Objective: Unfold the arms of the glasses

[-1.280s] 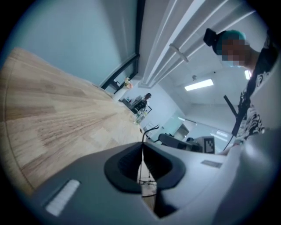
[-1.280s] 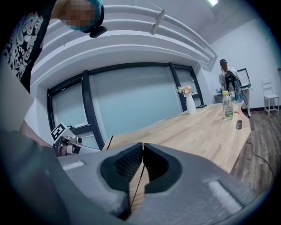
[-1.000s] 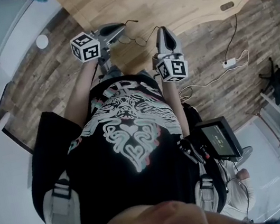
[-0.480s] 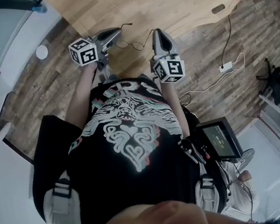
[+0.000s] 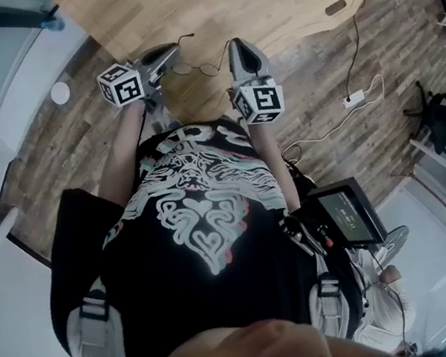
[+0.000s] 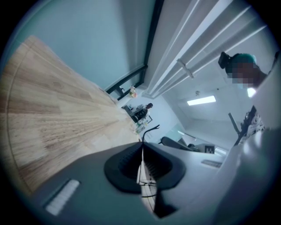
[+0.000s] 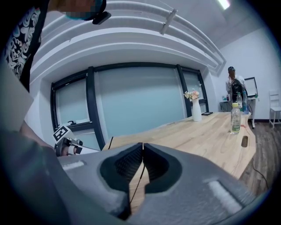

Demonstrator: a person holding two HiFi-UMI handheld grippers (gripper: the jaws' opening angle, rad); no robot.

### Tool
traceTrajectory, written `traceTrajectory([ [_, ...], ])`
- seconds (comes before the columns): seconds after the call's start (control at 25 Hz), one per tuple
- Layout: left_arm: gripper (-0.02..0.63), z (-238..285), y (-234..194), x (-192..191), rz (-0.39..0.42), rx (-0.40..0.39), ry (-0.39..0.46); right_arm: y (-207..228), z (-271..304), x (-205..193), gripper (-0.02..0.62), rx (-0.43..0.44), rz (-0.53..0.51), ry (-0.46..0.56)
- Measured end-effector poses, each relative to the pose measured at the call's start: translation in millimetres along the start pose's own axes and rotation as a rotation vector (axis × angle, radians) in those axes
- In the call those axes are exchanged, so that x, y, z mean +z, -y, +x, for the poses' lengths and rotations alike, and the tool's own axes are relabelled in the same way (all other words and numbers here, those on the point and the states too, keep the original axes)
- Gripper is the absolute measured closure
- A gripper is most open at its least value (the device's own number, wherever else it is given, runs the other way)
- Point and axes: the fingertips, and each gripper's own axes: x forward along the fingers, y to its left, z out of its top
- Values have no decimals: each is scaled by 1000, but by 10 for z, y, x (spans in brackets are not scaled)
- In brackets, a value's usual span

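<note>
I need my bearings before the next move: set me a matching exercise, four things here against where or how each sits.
Things: 1 glasses; 2 bottle; 3 vase; 4 white power block.
States: A lying on the floor. B clear, standing on the table. C pinched by the left gripper and the right gripper. D white, holding flowers.
Pairs: 1-C, 2-B, 3-D, 4-A.

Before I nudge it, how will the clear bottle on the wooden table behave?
The clear bottle stands upright, tall and narrow, so a push near its top would probably tip it; then it may roll. It looks like thin plastic, so likely light, though its fill level is unclear.
</note>
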Motion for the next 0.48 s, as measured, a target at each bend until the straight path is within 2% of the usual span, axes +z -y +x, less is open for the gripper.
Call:
traceTrajectory([
  [0.48, 611, 62, 49, 1, 4, -18, -9, 38, -47, 19, 589, -17, -19, -1],
])
